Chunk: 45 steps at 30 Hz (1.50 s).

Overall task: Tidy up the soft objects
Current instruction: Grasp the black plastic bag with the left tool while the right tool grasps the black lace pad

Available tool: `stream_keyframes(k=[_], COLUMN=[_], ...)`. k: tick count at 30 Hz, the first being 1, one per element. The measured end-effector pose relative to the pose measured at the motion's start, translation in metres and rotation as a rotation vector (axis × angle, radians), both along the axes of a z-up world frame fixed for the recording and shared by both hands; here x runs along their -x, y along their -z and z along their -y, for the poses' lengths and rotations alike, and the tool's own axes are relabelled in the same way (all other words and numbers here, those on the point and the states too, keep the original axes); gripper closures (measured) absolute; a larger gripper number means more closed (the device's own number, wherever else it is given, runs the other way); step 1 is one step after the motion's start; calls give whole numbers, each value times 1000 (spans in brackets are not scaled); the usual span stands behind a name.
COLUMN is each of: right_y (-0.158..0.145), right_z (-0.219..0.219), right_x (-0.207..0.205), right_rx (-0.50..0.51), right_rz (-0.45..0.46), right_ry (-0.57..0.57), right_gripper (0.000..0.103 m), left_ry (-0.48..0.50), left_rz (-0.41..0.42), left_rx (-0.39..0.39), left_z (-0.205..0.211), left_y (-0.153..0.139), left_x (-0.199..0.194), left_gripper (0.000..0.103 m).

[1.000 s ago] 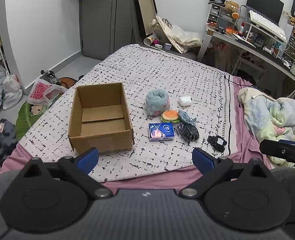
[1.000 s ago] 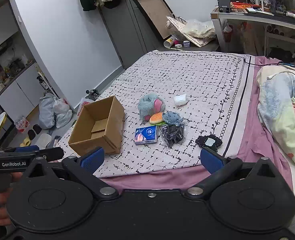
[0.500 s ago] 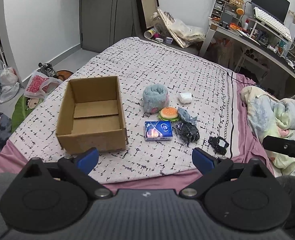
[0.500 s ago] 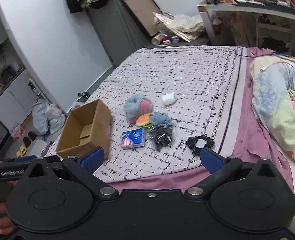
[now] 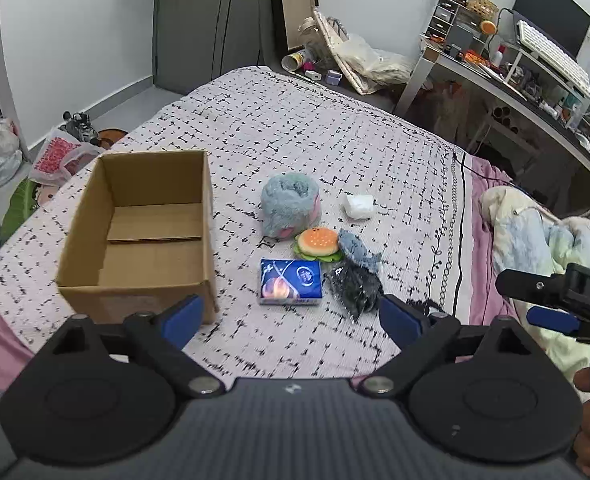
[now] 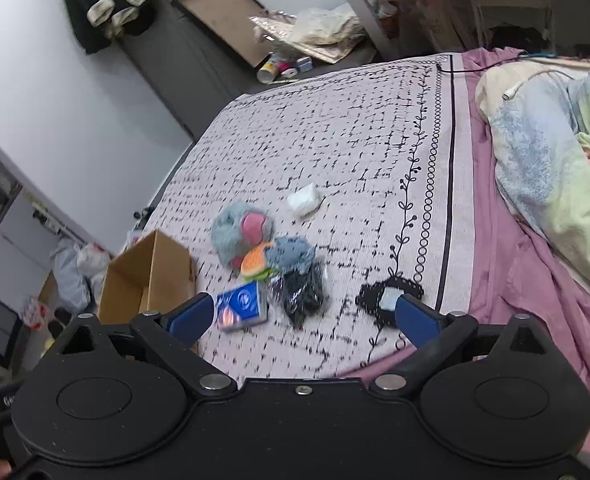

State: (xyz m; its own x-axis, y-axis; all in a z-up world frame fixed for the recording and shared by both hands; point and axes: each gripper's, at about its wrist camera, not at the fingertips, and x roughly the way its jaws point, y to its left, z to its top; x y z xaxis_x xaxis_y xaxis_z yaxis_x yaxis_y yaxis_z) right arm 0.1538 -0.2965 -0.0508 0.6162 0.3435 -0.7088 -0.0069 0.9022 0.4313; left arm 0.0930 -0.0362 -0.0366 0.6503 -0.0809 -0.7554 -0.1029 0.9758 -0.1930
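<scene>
Both grippers open and empty. Left gripper (image 5: 291, 316) low in frame; tissue pack (image 5: 289, 281) just above it, centre; burger toy (image 5: 318, 243) and plush (image 5: 291, 204) beyond; cardboard box (image 5: 143, 232) left. Right gripper (image 6: 303, 316) faces the same cluster.

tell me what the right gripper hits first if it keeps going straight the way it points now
Probably the black bagged item on the bedspread, which lies about centred ahead of the open right gripper; depth is hard to judge.

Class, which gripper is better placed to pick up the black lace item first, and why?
Probably the right gripper: the lace item lies just off its right fingertip, while the open left gripper faces the box.
</scene>
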Motion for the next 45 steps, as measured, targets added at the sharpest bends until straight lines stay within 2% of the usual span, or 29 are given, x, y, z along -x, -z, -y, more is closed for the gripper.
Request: stream_keyframes(k=[9,12,16,19,23,33,40,45], right_y=[38,50,67,78,93,126,143,149], right_z=[13,17,27,30,35,35,32,32], right_x=[-27,-35,-45,-52,-61,-84,-94,-96], right_rx=[-82,-99,-137,-133,-164,-134,-93,-94], right_rz=[-84,-122,-181,-205,-249,-332,-371,-375], right_ry=[72,102,155,177,182,174,156,154], right_gripper=[21,21,25,27,37,38,37,51], left_ry=[-21,-25,-49,-57,-61,-77,-73,-88], left_rz=[-33,-57,-98,-125,-152,-220,-256,-280], left_rx=[47,68,116,138,152,190,183,187], left_z=[14,21,27,34,44,67,76,77], left_y=[20,29,44,56,69,104,125,140], left_x=[-35,-47,-64,-77,-89,-120,-132,-138], left_gripper=[12,21,27,29,30,33,33,34])
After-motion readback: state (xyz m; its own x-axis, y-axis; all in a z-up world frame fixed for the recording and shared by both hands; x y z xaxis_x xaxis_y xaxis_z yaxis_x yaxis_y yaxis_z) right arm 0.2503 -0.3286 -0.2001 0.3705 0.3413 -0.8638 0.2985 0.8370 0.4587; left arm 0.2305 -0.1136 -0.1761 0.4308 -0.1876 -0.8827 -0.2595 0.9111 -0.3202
